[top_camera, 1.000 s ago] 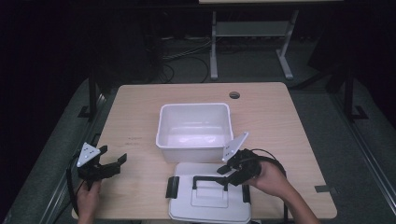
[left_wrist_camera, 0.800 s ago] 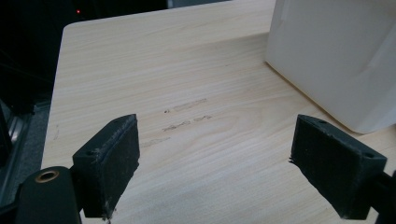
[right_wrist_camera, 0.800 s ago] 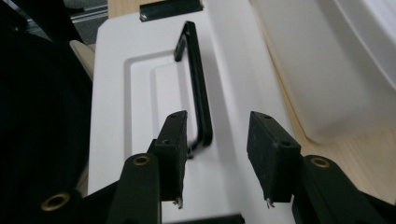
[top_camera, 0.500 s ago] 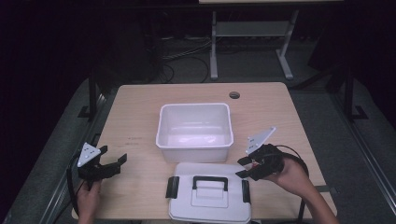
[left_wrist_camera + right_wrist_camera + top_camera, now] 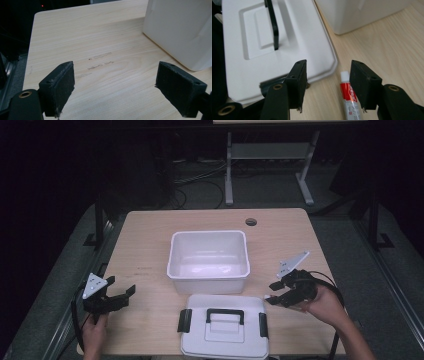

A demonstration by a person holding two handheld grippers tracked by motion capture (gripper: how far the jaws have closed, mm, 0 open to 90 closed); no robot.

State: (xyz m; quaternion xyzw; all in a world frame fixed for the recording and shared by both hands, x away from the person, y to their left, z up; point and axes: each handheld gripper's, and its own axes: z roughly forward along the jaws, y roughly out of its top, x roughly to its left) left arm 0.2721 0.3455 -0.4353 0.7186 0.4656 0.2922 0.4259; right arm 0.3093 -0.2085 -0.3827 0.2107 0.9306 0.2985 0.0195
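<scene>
A white bin (image 5: 208,255) stands open at the middle of the wooden table (image 5: 150,245). Its lid (image 5: 223,326), with black handle and latches, lies flat just nearer than the bin. Left gripper (image 5: 118,296) sits well left of the bin, jaws apart. Right gripper (image 5: 271,292) hovers right of the lid, jaws apart.

right claw (image 5: 273,296) withdrawn rightward off the lid (image 5: 223,332), now beside its right edge, jaws apart
</scene>
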